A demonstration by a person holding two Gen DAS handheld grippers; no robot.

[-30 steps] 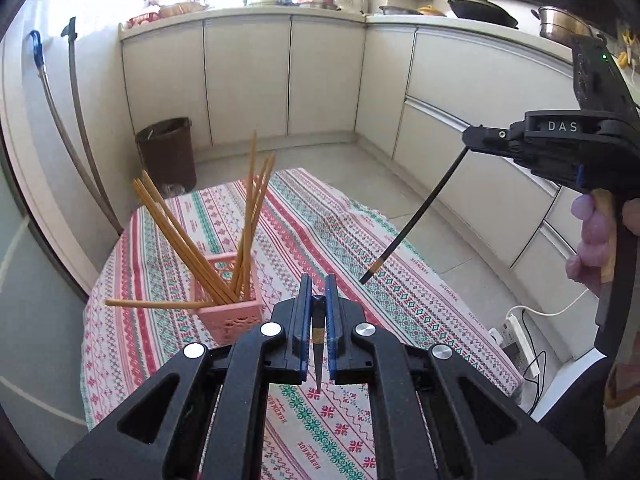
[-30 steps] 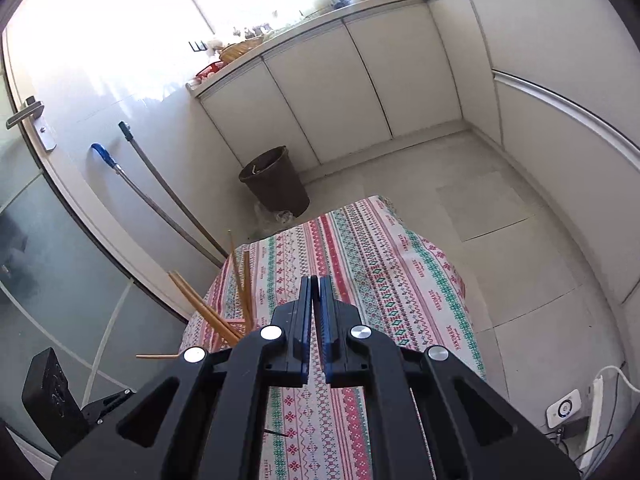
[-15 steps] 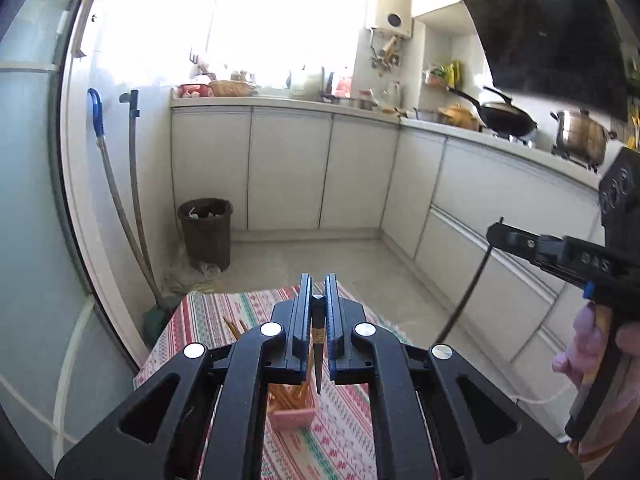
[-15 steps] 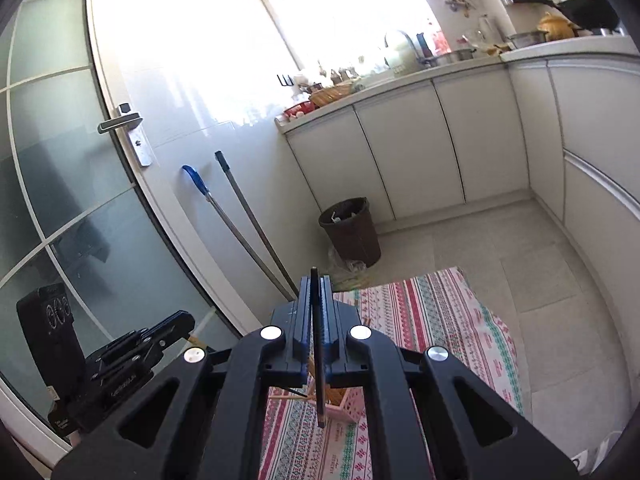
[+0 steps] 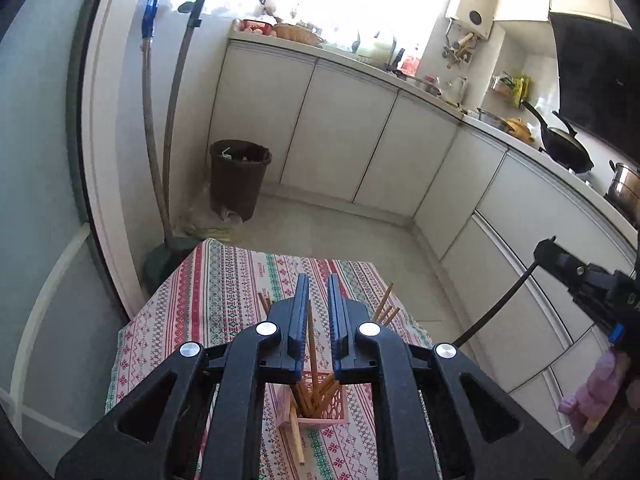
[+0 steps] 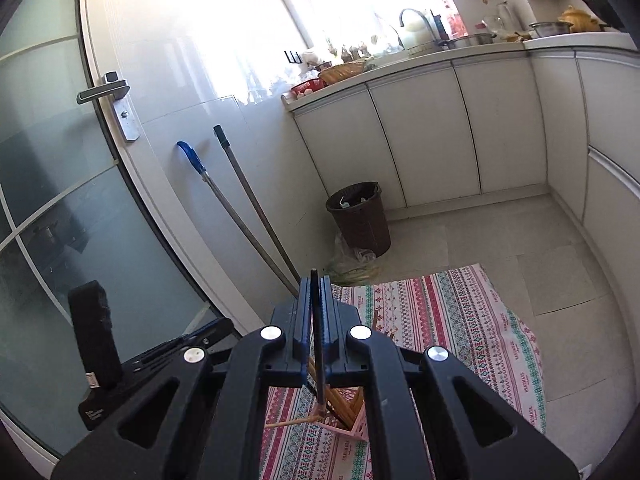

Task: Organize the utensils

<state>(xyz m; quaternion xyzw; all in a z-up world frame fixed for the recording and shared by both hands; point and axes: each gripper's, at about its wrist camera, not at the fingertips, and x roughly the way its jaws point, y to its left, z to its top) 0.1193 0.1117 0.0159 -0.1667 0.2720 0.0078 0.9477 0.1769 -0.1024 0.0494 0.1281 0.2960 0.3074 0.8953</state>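
Chopsticks: I count several wooden ones in one pink holder (image 5: 320,408) on the tablecloth (image 5: 224,280). My left gripper (image 5: 318,292) is opening, a wooden chopstick (image 5: 311,344) between its jaws. My right gripper (image 6: 316,292) clamps one black chopstick (image 6: 318,344).

Your left wrist camera looks forward and down along its fingers, from well above the pink holder (image 5: 316,408) on the patterned tablecloth (image 5: 224,280). Your right wrist camera faces the same way from the holder's other side. Both share the holder, cloth, brown bin (image 6: 359,216) and white cabinets (image 5: 340,128).
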